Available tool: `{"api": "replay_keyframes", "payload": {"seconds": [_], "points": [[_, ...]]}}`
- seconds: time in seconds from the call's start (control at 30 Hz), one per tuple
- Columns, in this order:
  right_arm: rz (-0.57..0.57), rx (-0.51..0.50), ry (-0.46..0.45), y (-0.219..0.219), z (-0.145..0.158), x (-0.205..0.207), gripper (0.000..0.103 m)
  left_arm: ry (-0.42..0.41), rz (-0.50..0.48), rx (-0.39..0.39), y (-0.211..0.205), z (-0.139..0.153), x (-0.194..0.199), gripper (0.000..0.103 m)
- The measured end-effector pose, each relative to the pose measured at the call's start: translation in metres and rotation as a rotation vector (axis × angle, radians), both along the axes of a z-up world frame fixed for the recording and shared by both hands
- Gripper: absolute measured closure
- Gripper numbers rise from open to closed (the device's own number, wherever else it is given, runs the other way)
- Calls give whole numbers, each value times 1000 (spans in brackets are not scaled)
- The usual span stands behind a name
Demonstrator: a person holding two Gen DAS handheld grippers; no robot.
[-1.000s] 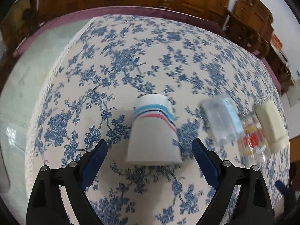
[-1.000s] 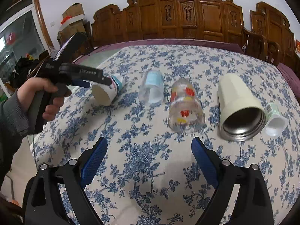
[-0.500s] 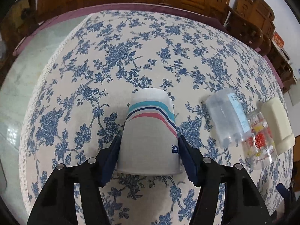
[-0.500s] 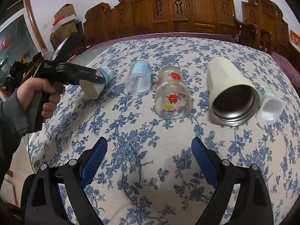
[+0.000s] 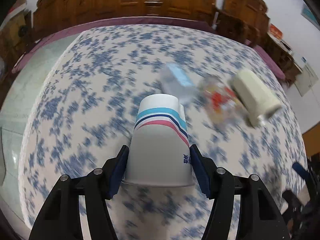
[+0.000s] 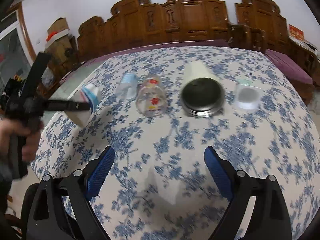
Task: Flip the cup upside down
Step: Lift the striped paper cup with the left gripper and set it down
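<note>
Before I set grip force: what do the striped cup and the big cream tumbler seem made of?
The striped cup looks like thin matte paper: printed bands, rolled rim; the left gripper is clamped on it. The cream tumbler seems steel-lined: dark, shiny interior, ridged metal mouth; its matte cream shell could be paint or plastic.

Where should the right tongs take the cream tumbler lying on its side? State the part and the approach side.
Grip the cream tumbler across its round wall just behind the threaded mouth, coming from the mouth end, which faces the open right tongs. It lies on its side, so both flanks are likely reachable.
</note>
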State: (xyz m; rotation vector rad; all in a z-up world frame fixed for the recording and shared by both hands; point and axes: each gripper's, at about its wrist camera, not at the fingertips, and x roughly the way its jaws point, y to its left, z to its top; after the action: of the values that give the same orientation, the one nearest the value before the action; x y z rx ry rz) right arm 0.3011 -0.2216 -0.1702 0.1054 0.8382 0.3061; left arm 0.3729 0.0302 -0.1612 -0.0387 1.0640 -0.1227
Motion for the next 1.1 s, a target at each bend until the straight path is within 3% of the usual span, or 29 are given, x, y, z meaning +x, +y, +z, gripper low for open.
{"api": "replay_keyframes", "payload": {"seconds": [0.33,0.7,0.87,1.1], "points": [[-89,-12,-23,-42,4,-29,11,5,-111,-35,-74,-18,-48,44],[-118,-28,-20,-61,3,-40,11,34,-141,-7,-100,-47,-61,38],[-111,-24,-45,-59,14,-42,11,-6,-149,-15,-93,-26,-72,28],[-86,-24,-63,-46,23,-40,11,-125,-146,6,-73,23,-92,17]]}}
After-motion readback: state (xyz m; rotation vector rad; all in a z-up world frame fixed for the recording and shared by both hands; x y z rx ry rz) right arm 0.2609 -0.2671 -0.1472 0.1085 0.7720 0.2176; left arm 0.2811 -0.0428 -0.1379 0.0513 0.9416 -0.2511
